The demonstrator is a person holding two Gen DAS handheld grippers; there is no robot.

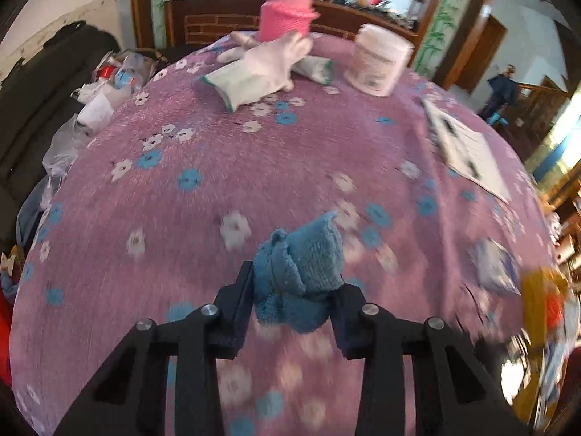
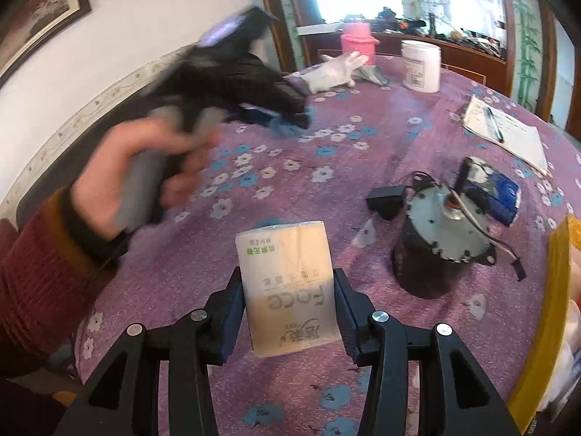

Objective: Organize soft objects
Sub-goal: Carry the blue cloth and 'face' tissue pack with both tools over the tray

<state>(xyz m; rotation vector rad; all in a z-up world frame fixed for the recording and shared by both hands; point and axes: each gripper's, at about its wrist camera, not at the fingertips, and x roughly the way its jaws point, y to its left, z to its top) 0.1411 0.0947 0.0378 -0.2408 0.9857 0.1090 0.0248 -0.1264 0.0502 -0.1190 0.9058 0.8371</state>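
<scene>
Pinching blue cloth [image 1: 299, 272] in left gripper [image 1: 292, 292], right gripper [image 2: 288, 301] apparently clamping tissue pack [image 2: 290, 290]

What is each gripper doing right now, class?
Left gripper: closed on the blue cloth.
Right gripper: closed on the tissue pack.

Motion blur smears the yellow packet [image 1: 544, 301] at the left wrist view's right edge; the left gripper [image 2: 290, 118] half hides the blue cloth [image 2: 287, 129].
</scene>
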